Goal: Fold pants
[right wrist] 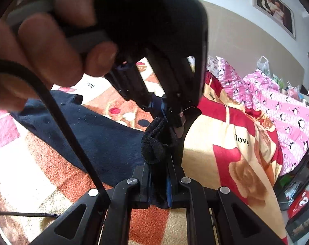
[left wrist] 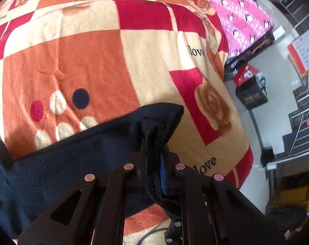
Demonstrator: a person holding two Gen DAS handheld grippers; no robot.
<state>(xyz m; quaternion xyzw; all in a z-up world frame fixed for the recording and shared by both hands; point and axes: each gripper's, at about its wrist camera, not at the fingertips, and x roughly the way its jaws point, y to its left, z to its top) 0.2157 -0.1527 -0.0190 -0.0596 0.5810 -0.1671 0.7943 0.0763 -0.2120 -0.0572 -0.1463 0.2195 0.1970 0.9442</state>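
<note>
Dark navy pants point(left wrist: 72, 163) lie across a patterned fleece blanket point(left wrist: 83, 61) on a bed. In the left wrist view my left gripper point(left wrist: 154, 149) is shut on a bunched corner of the pants, and the cloth rises in a fold between its fingers. In the right wrist view my right gripper point(right wrist: 160, 163) is shut on a wad of the same pants point(right wrist: 105, 138). The left gripper point(right wrist: 164, 110) comes down just above it, held by a hand point(right wrist: 42, 51). Both grippers pinch the cloth close together at one end of the pants.
A pink penguin-print cover point(right wrist: 287, 112) lies beyond the blanket. The bed's edge drops to a pale floor with a black bag point(left wrist: 252, 96) and dark shelves point(left wrist: 305, 112). A black cable point(right wrist: 62, 122) hangs across the right wrist view. Framed pictures point(right wrist: 274, 6) hang on the wall.
</note>
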